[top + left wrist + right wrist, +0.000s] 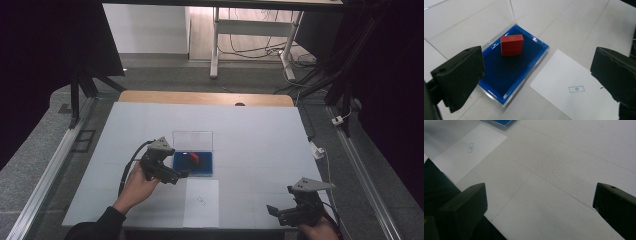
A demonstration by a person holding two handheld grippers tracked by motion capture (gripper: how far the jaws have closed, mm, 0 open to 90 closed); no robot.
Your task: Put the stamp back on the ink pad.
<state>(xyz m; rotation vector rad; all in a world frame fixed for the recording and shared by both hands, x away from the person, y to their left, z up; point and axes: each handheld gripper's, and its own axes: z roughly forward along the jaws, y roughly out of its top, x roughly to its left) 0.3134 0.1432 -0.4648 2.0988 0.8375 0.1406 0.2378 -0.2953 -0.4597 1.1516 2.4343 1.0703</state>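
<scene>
White foam-board table top (pixel 250 130), wooden edge at its far side, dark room around, grey floor and white desk legs beyond.

Item: blue tray (pixel 499 82) with dark blue lining, clear lid (pixel 469 22) standing upright from its far edge; placed near the middle of the table.

Item: red block (pixel 511 45), lying inside the tray toward the lid end, a small mark on its top face; nothing touching it.

Item: white sheet of paper (pixel 564 82), flat on the table just beside the tray's near edge, bearing a small blue rectangular stamp (pixel 576 89).

Item: left gripper (pixel 536 75), held just beside the tray, jaws spread wide with nothing between them.

Item: right gripper (pixel 539 207), at the table's near right corner, well apart from the tray, jaws wide apart over bare table.
</scene>
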